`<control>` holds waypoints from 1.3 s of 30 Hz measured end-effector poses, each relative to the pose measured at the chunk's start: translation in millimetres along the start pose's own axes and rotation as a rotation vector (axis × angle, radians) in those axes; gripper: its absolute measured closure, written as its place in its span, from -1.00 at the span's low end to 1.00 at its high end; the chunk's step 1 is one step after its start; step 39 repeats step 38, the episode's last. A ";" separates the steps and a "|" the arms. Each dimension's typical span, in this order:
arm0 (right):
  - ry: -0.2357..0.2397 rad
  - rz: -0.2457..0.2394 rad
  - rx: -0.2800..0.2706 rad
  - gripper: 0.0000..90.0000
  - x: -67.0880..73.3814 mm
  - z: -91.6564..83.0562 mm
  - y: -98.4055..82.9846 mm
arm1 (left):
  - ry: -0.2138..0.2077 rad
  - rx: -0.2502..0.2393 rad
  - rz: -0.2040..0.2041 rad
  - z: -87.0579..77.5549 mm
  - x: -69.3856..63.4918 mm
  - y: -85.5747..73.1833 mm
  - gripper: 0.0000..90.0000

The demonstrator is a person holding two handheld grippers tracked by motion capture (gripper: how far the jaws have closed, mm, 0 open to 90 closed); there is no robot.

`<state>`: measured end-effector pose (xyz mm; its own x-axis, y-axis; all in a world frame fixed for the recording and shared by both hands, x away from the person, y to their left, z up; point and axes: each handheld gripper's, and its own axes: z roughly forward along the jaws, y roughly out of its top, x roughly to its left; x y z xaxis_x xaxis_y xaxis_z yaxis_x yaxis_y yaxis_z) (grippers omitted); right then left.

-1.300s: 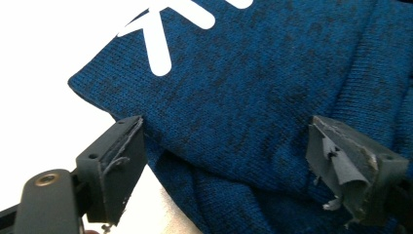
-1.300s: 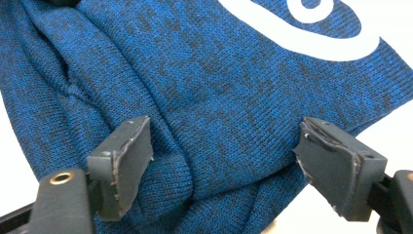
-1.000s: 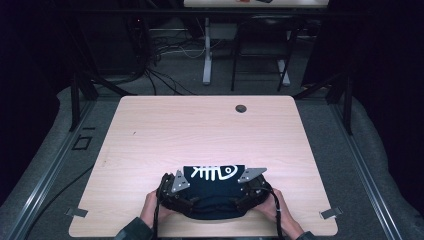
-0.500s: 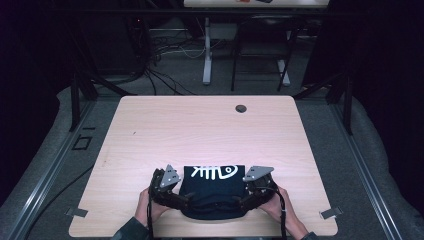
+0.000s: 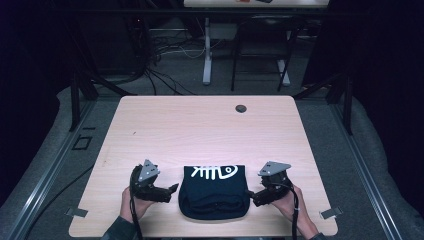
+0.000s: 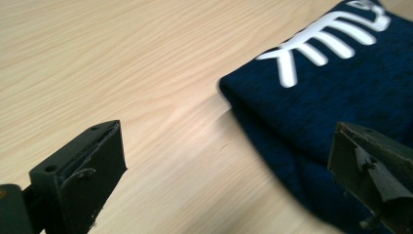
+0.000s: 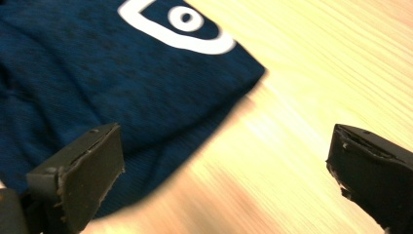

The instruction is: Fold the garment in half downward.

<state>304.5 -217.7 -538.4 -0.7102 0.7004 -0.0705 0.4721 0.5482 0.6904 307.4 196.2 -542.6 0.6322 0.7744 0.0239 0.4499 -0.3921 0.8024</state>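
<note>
A folded dark navy shirt (image 5: 214, 192) with a white fish-skeleton print lies near the table's front edge. My left gripper (image 5: 170, 190) rests on the table just left of the shirt, open and empty. In the left gripper view the shirt (image 6: 336, 92) fills the right side, and the left gripper (image 6: 234, 180) has its jaws wide apart over bare wood. My right gripper (image 5: 249, 196) sits just right of the shirt, open too. The right gripper view shows the shirt (image 7: 112, 73) at upper left, with the right gripper (image 7: 226, 180) spread wide beside its edge.
The light wooden table (image 5: 200, 130) has a small round dark grommet (image 5: 241, 108) near its far edge. Beyond the table are cables on the floor and the legs of other desks (image 5: 207, 60).
Both grippers have let go of the shirt and moved outward, the left to the left and the right to the right. The shirt now lies flat and folded between them.
</note>
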 end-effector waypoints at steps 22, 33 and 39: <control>-0.104 0.203 0.060 -0.99 -67.6 4.6 -49.4 | 0.091 0.126 -0.106 19.0 46.8 -31.9 -1.00; -0.103 0.219 -0.012 -1.00 -80.1 14.9 -66.3 | 0.118 0.141 -0.137 30.4 60.5 -40.7 -1.00; -0.108 0.209 -0.016 -1.00 -79.9 16.0 -65.6 | 0.107 0.138 -0.124 33.6 59.9 -38.7 -1.00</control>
